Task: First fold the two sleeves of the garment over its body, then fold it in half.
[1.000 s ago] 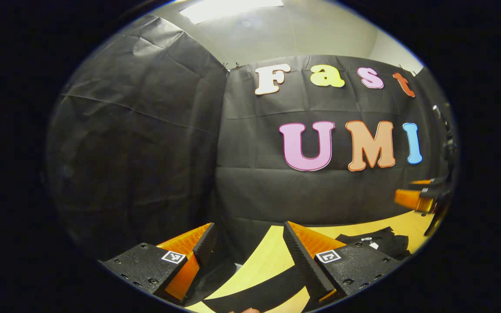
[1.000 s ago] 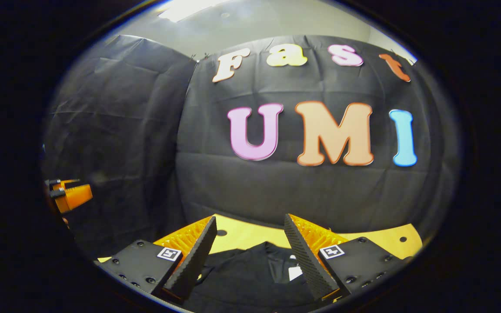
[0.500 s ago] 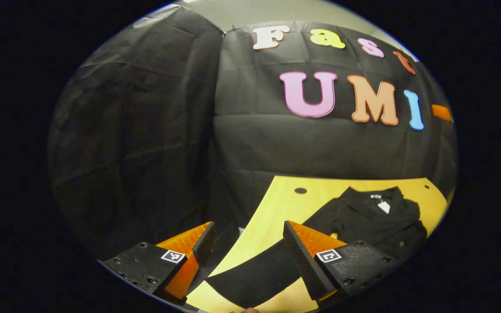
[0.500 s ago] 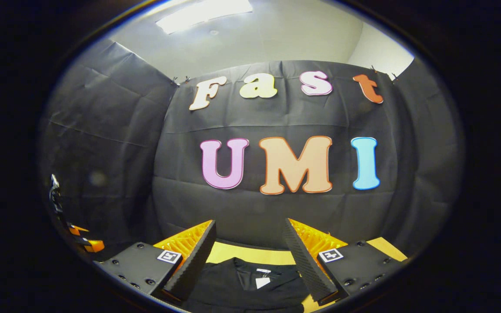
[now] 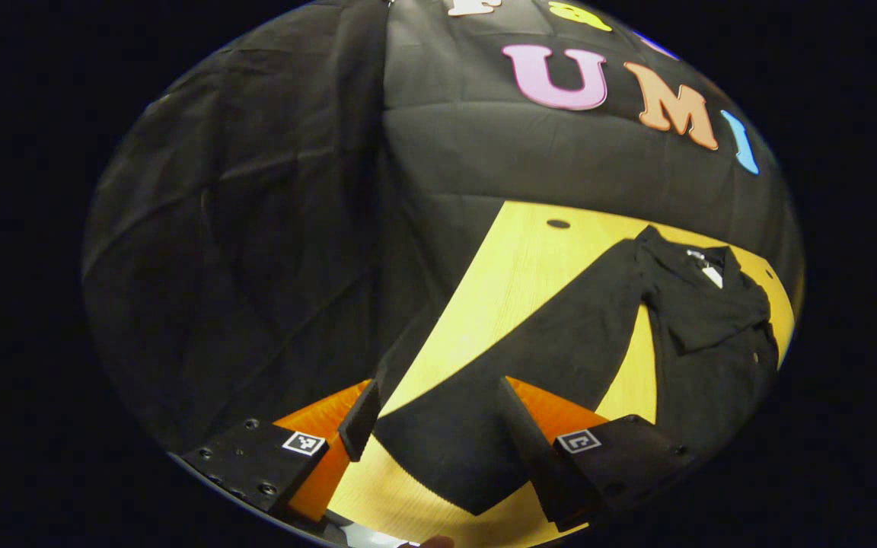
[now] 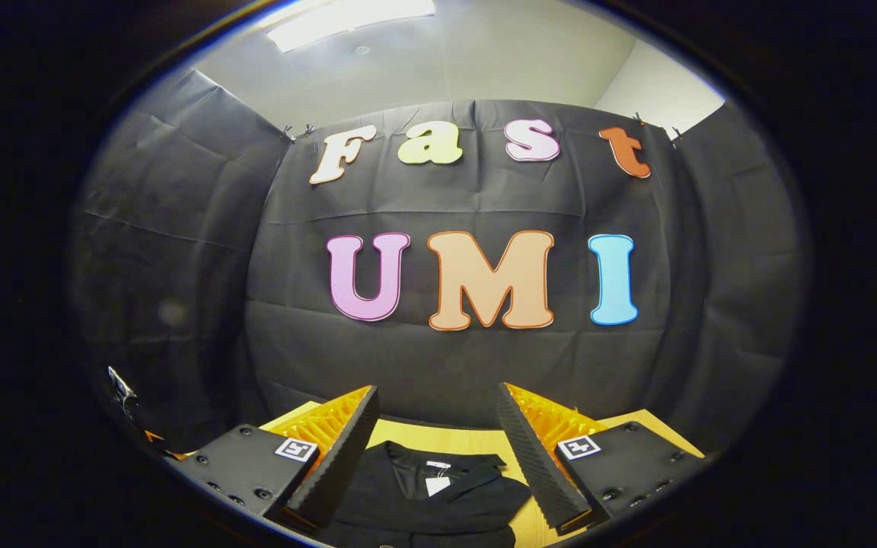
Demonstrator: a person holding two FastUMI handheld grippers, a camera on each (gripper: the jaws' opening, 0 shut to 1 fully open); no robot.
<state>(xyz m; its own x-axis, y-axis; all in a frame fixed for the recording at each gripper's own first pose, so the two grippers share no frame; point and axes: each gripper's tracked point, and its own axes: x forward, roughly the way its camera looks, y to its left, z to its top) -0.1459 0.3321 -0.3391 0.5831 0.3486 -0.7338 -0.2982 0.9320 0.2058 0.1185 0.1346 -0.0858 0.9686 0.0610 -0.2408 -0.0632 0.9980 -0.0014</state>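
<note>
Left gripper view showed the wooden table (image 5: 515, 266) bearing a black garment (image 5: 712, 335), its body lying at the far right and one long sleeve (image 5: 530, 365) stretched out flat toward the near left. That sleeve's end lay between the spread fingers of the left gripper (image 5: 438, 426), which pinched nothing. Right gripper view had the right gripper (image 6: 438, 449) with fingers spread apart above the garment's collar (image 6: 438, 476), apart from the cloth.

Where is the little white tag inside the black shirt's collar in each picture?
Left gripper view: the white tag sits far right, in the collar of the black shirt, beyond the left tool.
Right gripper view: the tag sits low in the middle, in the gap of the right tool.
Shared landmark: the yellow wooden table under the shirt.
</note>
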